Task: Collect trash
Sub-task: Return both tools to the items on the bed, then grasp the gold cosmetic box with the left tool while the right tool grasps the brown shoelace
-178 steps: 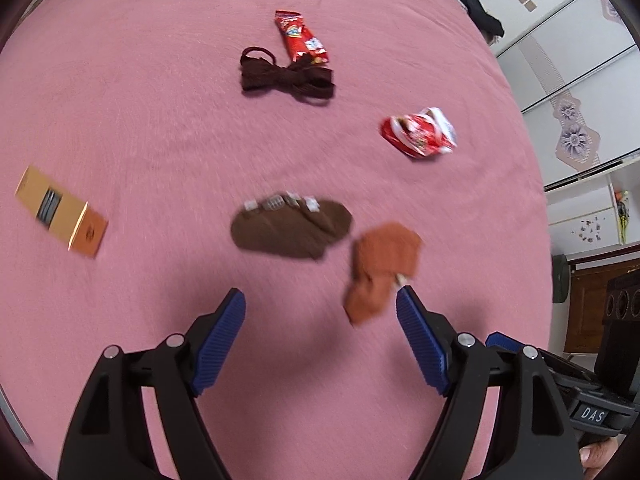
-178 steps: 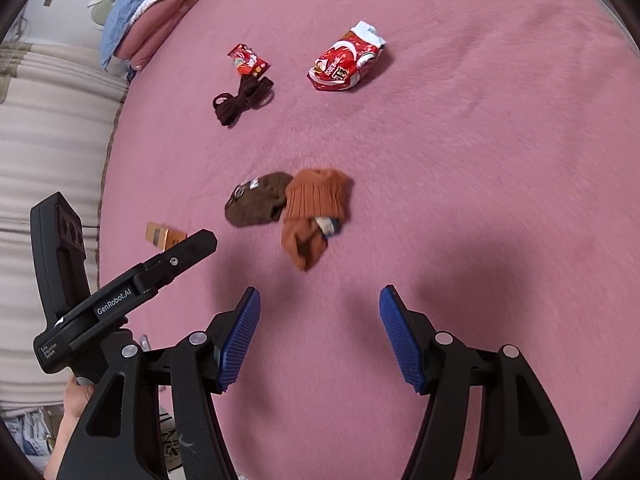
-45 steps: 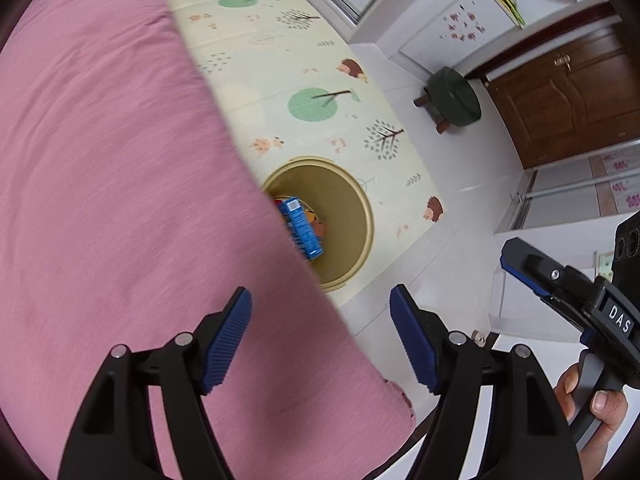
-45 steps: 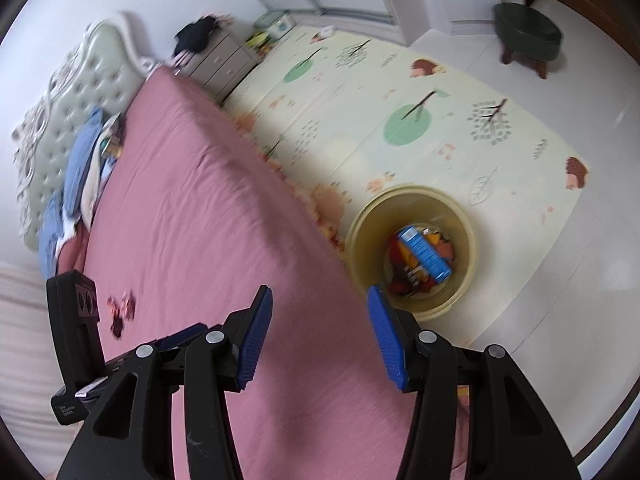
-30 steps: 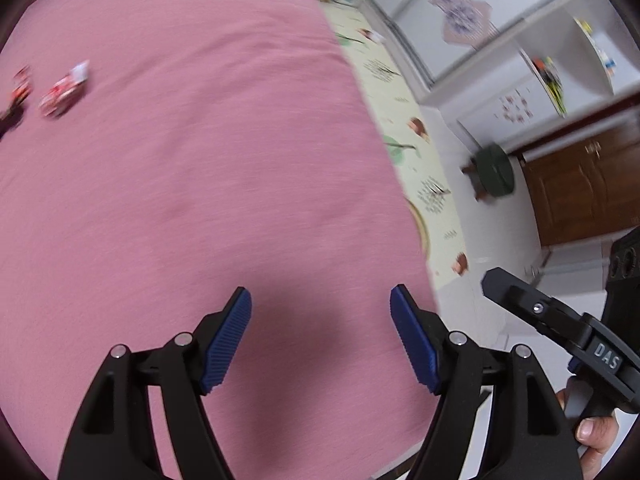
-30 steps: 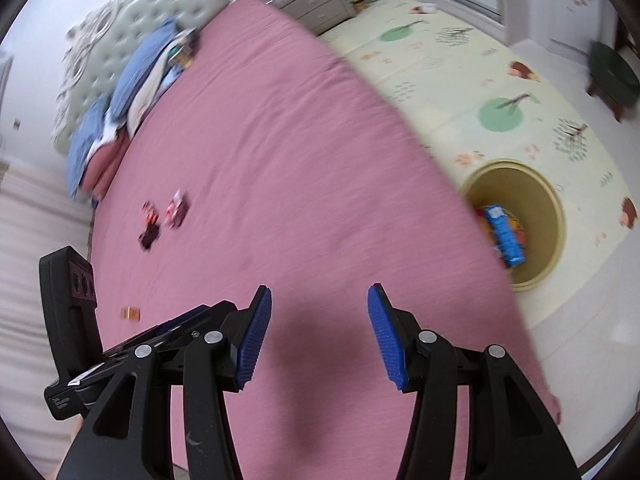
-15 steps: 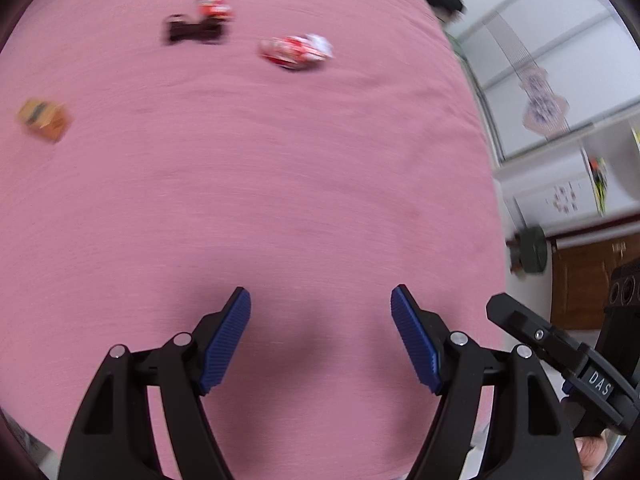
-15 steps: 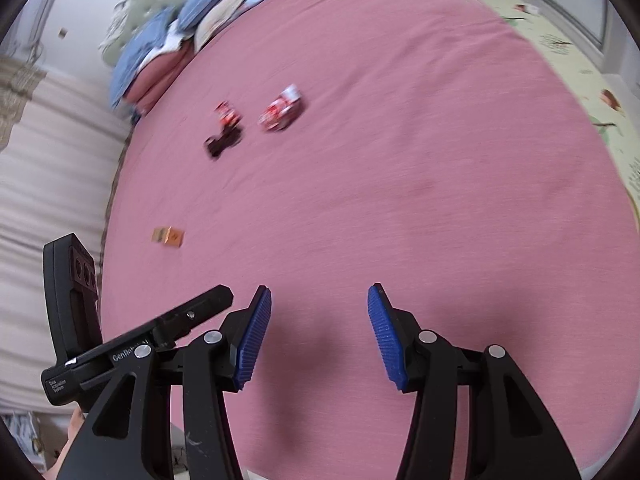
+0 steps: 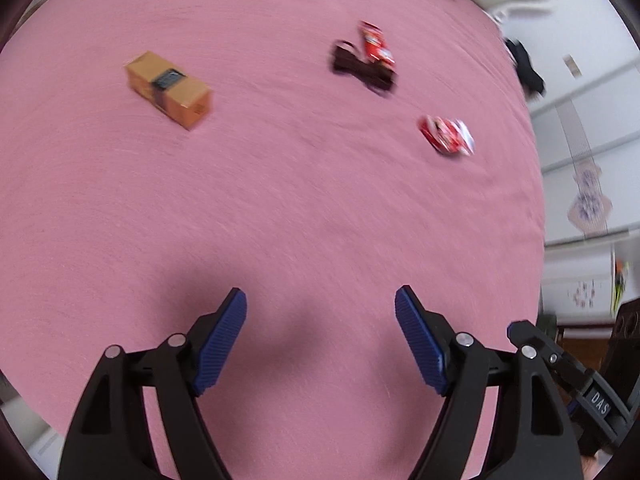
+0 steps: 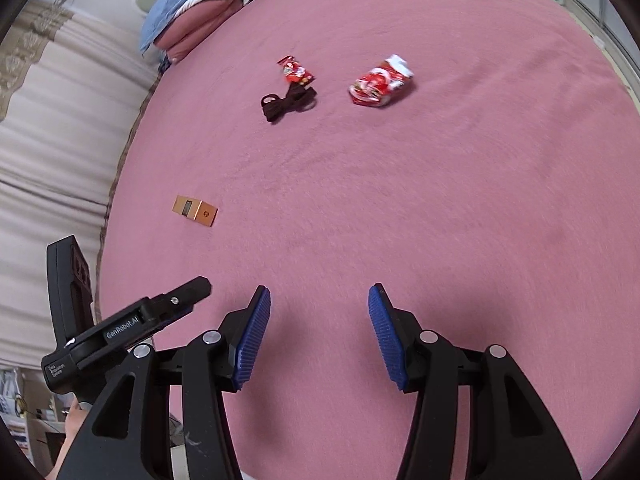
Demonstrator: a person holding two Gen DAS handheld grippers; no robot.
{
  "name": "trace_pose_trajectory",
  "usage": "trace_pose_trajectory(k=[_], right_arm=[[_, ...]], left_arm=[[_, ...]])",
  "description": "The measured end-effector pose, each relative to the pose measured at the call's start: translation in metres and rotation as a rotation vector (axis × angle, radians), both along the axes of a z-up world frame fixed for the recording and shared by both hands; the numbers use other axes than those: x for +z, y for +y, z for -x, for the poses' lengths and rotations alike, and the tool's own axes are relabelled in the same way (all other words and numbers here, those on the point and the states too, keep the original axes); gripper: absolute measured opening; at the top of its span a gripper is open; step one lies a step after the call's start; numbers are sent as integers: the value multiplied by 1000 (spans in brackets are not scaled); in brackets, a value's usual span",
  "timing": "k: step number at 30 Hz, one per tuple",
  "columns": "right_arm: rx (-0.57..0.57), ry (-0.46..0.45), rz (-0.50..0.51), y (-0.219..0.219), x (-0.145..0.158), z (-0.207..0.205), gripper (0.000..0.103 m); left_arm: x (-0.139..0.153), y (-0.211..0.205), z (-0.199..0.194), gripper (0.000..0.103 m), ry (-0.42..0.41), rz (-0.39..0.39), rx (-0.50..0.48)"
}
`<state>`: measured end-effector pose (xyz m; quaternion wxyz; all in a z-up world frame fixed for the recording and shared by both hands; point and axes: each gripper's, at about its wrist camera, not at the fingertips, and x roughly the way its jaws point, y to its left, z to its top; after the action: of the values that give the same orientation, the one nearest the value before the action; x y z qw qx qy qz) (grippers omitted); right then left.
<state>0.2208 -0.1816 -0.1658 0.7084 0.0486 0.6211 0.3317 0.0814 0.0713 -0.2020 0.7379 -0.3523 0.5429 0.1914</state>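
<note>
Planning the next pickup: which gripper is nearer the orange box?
Left, probably. The left gripper has the orange box up and to its left; from the right gripper the box lies beyond the left one.

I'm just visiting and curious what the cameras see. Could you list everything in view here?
Bedspread: one, pink, fills both views.
Small box: one, orange, left part of bed.
Bow tie: one, dark brown, far side.
Snack wrapper: one, red, touching the bow tie.
Crumpled snack bag: one, red and white, right of those.
Pillows: several, blue and pink, head of bed.
Left gripper: black, blue pads, open, empty.
Right gripper: same, open, empty.
</note>
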Motion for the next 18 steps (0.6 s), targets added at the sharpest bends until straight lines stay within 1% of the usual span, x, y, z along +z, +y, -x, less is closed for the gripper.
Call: trace_pose_trajectory(k=[4, 6, 8, 11, 13, 18], right_arm=[[25, -14, 19, 27, -5, -20, 53], [35, -13, 17, 43, -11, -33, 54], [44, -8, 23, 57, -17, -45, 55], [53, -1, 30, 75, -27, -60, 56], [59, 0, 35, 86, -34, -69, 56], [89, 3, 44, 114, -53, -87, 56]], left_arm=[[-9, 34, -12, 77, 8, 3, 68], [-13, 55, -20, 78, 16, -8, 114], [-15, 73, -25, 83, 15, -15, 149], [-23, 103, -39, 84, 12, -16, 198], [-27, 116, -46, 85, 18, -20, 222], [-43, 156, -58, 85, 47, -54, 316]])
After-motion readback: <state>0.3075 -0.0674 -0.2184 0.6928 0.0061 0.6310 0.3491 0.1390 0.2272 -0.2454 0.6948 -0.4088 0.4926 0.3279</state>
